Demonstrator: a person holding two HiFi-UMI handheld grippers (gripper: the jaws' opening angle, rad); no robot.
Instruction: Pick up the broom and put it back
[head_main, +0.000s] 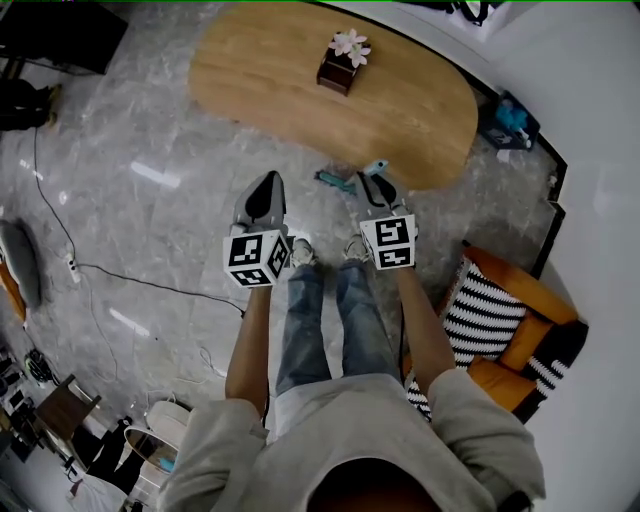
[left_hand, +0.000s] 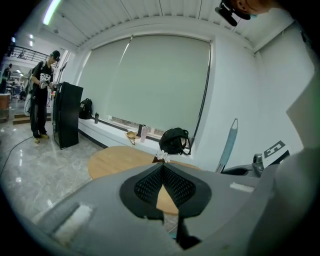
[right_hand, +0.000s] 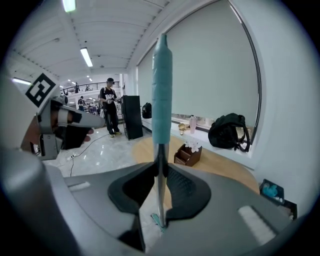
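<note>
You are gripping the broom by its pole in the right hand-held gripper, so be holding it upright toward 12 o'clock; the left hand-held gripper is hanging closed, empty.

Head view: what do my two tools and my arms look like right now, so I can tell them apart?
The left tool and right tool look alike: smooth grey shells tapering to a point, with black mesh-textured pads inside. Each carries a white cube printed with black square markers. Light grey sleeves are pushed up to about the elbows. No cables are visible on either tool.
</note>
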